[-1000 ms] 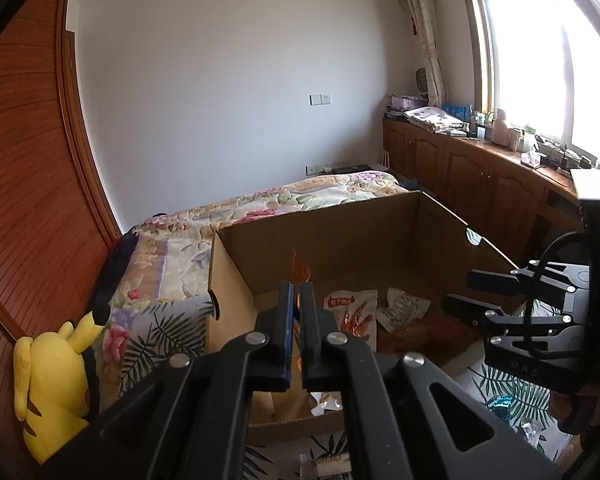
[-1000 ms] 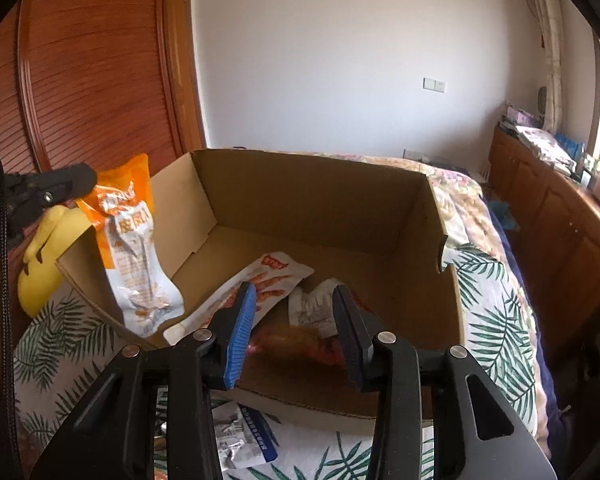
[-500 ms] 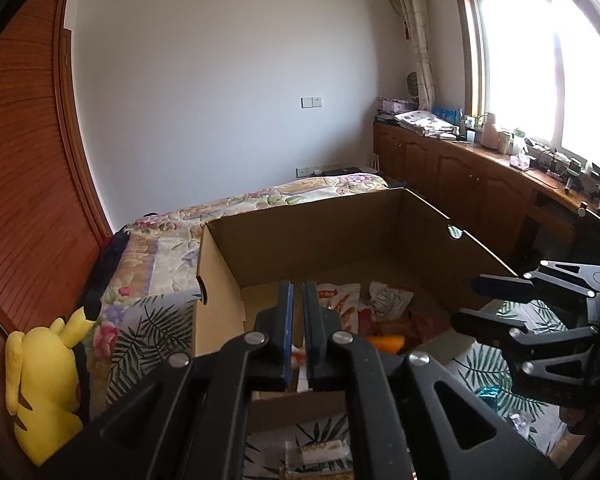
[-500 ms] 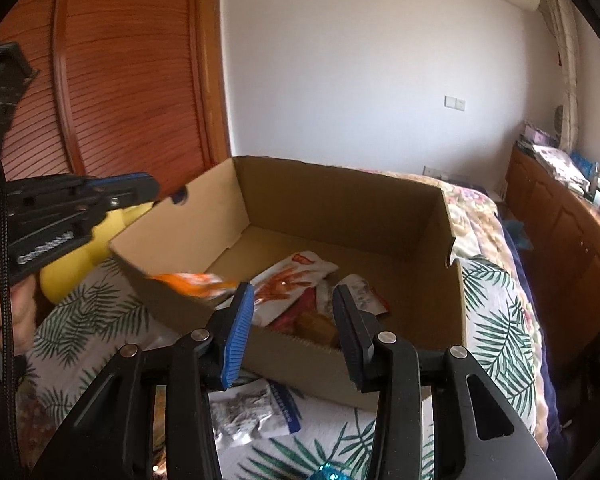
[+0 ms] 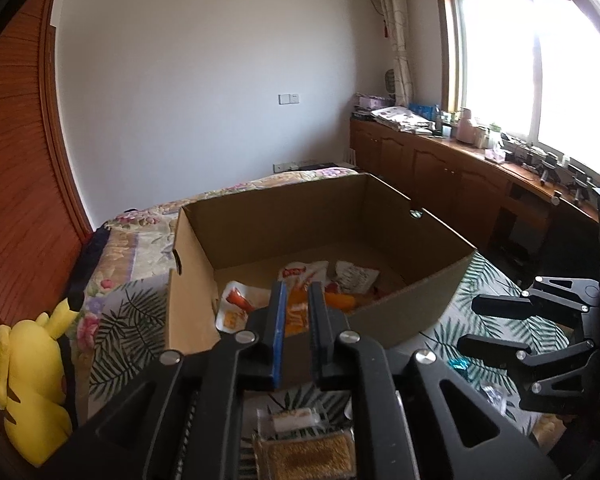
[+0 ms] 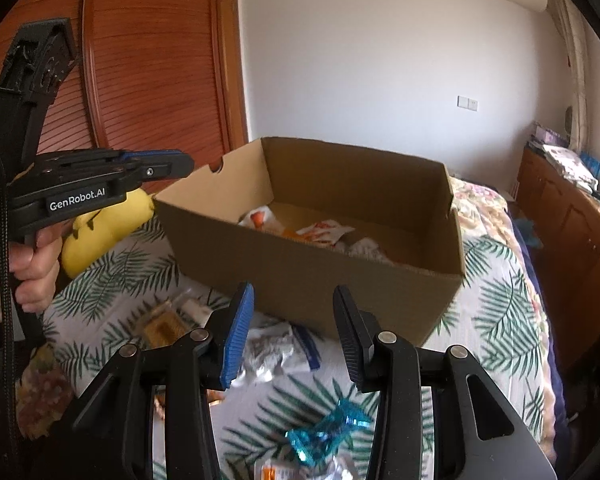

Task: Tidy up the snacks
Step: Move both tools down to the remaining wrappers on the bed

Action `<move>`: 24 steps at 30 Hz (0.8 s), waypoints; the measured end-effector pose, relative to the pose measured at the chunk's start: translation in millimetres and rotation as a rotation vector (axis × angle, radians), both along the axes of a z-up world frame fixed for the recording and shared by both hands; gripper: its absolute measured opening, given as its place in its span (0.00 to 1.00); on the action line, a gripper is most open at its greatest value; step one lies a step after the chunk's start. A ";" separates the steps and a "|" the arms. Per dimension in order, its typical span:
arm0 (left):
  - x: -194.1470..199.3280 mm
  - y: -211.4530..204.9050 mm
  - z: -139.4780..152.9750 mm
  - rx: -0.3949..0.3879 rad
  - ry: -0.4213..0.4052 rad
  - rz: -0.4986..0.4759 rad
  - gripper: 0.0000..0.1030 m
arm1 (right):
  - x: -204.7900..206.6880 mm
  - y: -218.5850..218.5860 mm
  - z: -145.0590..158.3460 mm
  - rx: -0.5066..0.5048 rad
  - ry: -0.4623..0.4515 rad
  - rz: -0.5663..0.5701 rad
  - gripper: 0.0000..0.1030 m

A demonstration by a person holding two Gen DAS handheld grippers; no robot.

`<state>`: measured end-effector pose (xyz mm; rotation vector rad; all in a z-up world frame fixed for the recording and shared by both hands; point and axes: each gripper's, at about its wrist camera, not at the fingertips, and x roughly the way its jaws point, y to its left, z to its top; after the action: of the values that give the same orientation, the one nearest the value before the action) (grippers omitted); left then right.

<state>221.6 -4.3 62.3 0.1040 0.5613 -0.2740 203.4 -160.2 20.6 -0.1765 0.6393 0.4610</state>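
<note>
Left gripper (image 5: 298, 300): jaws have just been opening and now stand a narrow gap apart, nothing between the pads. Through that gap, ahead and below, lies an orange snack packet (image 5: 298, 314) inside the cardboard box (image 5: 400, 312). More packets sit on the box floor beyond the jaws: a white-and-red one (image 5: 302, 272) with red lettering too small to read, and a crumpled white one (image 5: 354, 278) to its right.

Right gripper (image 6: 290, 334): jaws partly open, empty, held in front of the box's near wall. Below and behind them on the palm-leaf bedspread (image 6: 496, 320) lie loose snacks: a silver-and-blue packet (image 6: 274, 350) under the blue pad, a teal candy wrapper (image 6: 326, 434) nearer the camera, and a brown biscuit pack (image 6: 162, 328) off to the left.

The left tool's side reads "GenRobot.AI" (white on black) (image 6: 77, 203), with a hand (image 6: 18, 264) on its handle. A yellow plush toy (image 5: 30, 380) sits far left of the left jaws, beside the wooden wardrobe (image 5: 16, 184).
</note>
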 end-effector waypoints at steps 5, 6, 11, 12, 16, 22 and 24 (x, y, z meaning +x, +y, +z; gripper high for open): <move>-18.1 0.4 -8.7 -0.014 0.018 -0.035 0.25 | -24.0 -15.7 -8.9 0.019 0.006 -0.013 0.44; -20.7 0.2 -10.3 -0.015 0.021 -0.039 0.29 | -29.2 -20.5 -12.0 0.027 0.010 -0.022 0.46; -33.0 -1.7 -28.1 -0.011 0.050 -0.072 0.36 | -46.3 -40.3 -28.3 0.048 0.051 -0.055 0.51; -34.8 -1.3 -33.1 -0.010 0.060 -0.078 0.38 | -51.3 -43.6 -33.5 0.041 0.055 -0.061 0.53; -42.4 0.7 -57.5 -0.021 0.113 -0.104 0.39 | -65.6 -49.7 -51.3 -0.005 0.068 -0.082 0.54; -55.3 1.2 -87.2 -0.041 0.171 -0.102 0.39 | -83.8 -56.2 -71.3 -0.011 0.096 -0.105 0.55; -61.1 0.9 -92.4 -0.053 0.179 -0.104 0.39 | -90.1 -57.7 -75.7 -0.004 0.106 -0.108 0.55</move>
<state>160.4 -3.5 -30.1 0.0574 0.7274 -0.4019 113.3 -217.9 -55.1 -0.1213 0.7501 0.3666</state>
